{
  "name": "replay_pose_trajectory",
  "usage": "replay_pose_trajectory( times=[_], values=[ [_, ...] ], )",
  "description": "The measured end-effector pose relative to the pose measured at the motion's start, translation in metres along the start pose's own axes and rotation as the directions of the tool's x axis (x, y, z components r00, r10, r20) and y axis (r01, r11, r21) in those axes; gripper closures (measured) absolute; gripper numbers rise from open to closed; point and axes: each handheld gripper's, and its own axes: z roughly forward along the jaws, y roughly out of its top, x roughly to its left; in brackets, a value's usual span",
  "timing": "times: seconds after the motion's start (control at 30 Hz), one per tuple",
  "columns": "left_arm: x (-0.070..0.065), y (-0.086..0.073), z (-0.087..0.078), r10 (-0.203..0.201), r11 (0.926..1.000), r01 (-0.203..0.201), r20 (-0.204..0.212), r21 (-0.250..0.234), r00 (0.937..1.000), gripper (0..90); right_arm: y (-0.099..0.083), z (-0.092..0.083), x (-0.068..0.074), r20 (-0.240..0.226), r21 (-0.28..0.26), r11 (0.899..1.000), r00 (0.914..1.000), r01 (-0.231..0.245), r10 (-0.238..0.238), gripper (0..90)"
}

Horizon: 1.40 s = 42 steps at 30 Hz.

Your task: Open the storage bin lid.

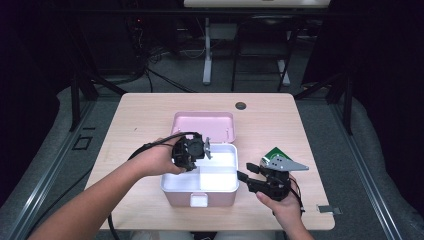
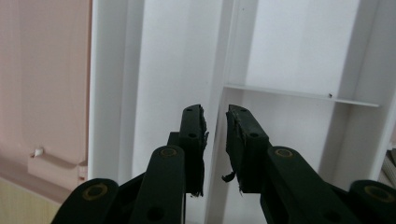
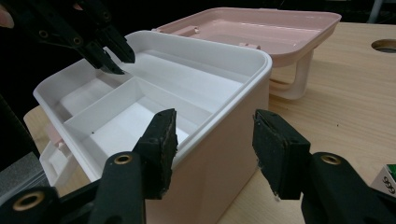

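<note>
The light wooden table (image 1: 150,120) with rounded corners stands in a dark room, on a grey floor with black cables, and behind it stand the white legs of another desk (image 1: 207,55). On the table top there is one round cable hole (image 1: 241,105) near the far edge. There is one pink plastic box with a white inner tray (image 1: 220,172); it sits in the middle of the table, towards the near edge, and its pink lid (image 1: 203,126) lies open behind it. The tray has three compartments, as far as I can count in the right gripper view. The left side of the table is free, with wide bare wood between the box and the left edge. The left gripper (image 1: 204,148) is held over the left part of the tray; in the left gripper view its two jaws stand close to each other with a narrow gap, just above a white divider wall (image 2: 217,107), and they hold nothing. The right gripper (image 1: 243,176) is just beside the right wall of the box; in the right gripper view its jaws are wide apart, one on each side of the white rim (image 3: 233,112), and they do not close on it. Behind this gripper lies one small green and white object (image 1: 274,153); I cannot tell what it is. Near the right front corner one small grey tape piece (image 1: 329,209) is on the wood.
</note>
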Motion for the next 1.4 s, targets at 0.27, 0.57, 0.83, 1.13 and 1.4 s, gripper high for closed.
replay_pose_trajectory(
  times=[0.27, 0.57, 0.83, 1.13, 1.4],
  values=[
    [-0.005, 0.008, 0.009, 0.039, 0.9988, -0.039, 0.005, 0.03, 0.9992, 80.2, -0.001, 0.0, -0.003, 0.004, 0.003, 1.0, 0.9999, -0.012, 0.012, 49.5],
    [-0.007, 0.01, 0.017, 0.055, 0.9972, -0.054, -0.016, 0.051, 0.9983, 83.8, -0.002, 0.001, -0.003, 0.006, 0.01, 1.0, 0.9999, -0.016, 0.016, 49.5],
    [-0.009, 0.014, 0.022, 0.087, 0.993, -0.084, -0.029, 0.082, 0.9958, 84.9, -0.003, 0.001, -0.004, 0.003, 0.007, 1.0, 0.9998, -0.021, 0.021, 49.5],
    [-0.009, 0.013, 0.018, 0.117, 0.9897, -0.113, -0.039, 0.087, 0.9923, 86.0, -0.002, 0.0, -0.006, 0.015, -0.003, 1.0, 0.9994, -0.03, 0.03, 49.5],
    [-0.009, 0.012, -0.006, 0.132, 0.9895, -0.127, -0.079, 0.069, 0.9881, 89.6, -0.002, -0.003, -0.012, 0.023, -0.019, 0.998, 0.9981, -0.057, 0.057, 49.5]
  ],
)
